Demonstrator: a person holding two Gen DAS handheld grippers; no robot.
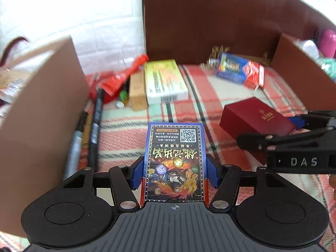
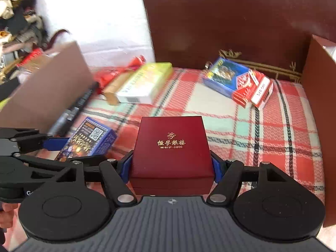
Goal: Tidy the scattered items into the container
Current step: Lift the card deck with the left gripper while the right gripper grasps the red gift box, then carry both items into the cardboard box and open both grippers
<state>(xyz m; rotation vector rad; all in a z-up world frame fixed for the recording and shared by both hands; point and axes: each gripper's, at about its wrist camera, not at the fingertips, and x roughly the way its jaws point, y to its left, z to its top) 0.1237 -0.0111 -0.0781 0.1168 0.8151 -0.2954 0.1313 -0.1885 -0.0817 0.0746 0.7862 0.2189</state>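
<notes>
My left gripper [image 1: 174,171] is shut on a blue card box [image 1: 174,161] with a QR code, held above the plaid cloth; it also shows in the right wrist view [image 2: 88,142]. My right gripper [image 2: 171,168] is shut on a dark red jewellery box [image 2: 171,149] with gold lettering, which also shows in the left wrist view [image 1: 256,119]. A brown cardboard box [image 1: 42,109] stands at the left, also seen in the right wrist view [image 2: 44,92]. The two grippers are side by side, close together.
On the plaid cloth [image 2: 262,130] lie a yellow-white box [image 1: 163,82], a tan box [image 1: 137,90], red packaging [image 1: 121,77], pens [image 1: 96,121] and blue and red card packs [image 2: 237,82]. A brown headboard [image 2: 231,21] stands behind. Another cardboard wall [image 2: 319,105] stands at the right.
</notes>
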